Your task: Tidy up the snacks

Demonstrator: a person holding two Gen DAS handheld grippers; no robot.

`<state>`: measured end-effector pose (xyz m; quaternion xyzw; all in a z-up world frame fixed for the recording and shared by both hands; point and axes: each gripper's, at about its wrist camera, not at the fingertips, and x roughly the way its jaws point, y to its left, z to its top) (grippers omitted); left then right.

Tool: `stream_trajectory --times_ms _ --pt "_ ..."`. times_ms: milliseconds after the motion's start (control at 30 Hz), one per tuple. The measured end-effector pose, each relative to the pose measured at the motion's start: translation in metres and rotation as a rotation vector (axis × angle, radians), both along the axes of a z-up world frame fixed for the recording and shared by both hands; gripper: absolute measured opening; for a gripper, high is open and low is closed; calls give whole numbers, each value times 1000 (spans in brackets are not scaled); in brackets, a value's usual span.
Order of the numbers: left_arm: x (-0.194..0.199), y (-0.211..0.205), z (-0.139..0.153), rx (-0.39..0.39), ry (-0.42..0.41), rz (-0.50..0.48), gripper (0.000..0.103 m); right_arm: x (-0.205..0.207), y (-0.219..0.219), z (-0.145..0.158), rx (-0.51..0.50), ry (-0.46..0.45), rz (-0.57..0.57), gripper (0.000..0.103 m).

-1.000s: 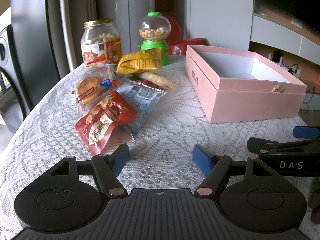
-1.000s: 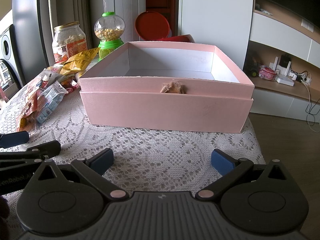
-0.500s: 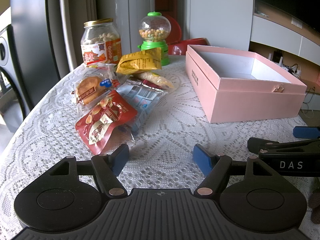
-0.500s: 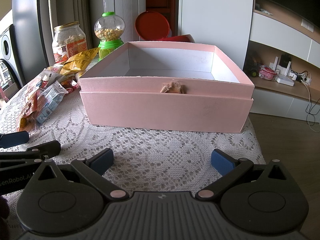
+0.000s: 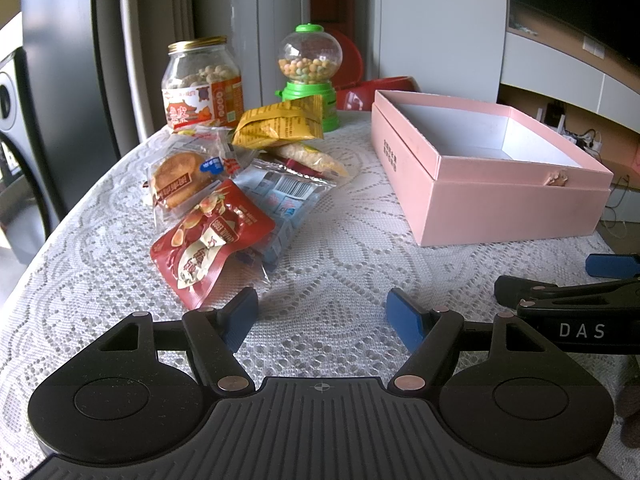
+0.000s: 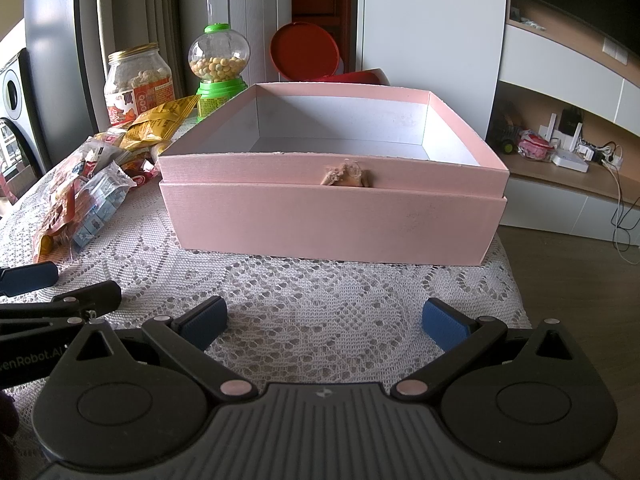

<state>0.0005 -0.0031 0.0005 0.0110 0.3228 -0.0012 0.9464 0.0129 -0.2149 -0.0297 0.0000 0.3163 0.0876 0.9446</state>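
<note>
A pile of snack packets lies on the lace-covered table: a red pouch (image 5: pixel 208 244), a clear-wrapped round cake (image 5: pixel 178 178), a pale blue packet (image 5: pixel 282 194), a yellow bag (image 5: pixel 280 126). The pile also shows at the left of the right wrist view (image 6: pixel 88 196). An open, empty pink box (image 5: pixel 504 204) stands to the right, straight ahead in the right wrist view (image 6: pixel 332 216). My left gripper (image 5: pixel 322 314) is open and empty, low over the table just short of the red pouch. My right gripper (image 6: pixel 324 322) is open and empty in front of the box.
A glass jar of snacks (image 5: pixel 202 84) and a green candy dispenser (image 5: pixel 310 72) stand behind the pile. A red lidded container (image 6: pixel 306 56) sits behind the box. The table's right edge (image 6: pixel 516 292) drops to the floor, with a low shelf unit beyond.
</note>
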Motion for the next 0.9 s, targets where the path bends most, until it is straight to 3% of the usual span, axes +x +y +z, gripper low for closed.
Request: stream_trajectory --times_ms 800,900 --pt "0 2 -1 -11 -2 -4 77 -3 0 -3 -6 8 11 103" --pt "-2 10 2 -47 2 -65 75 -2 -1 1 -17 60 56 103"
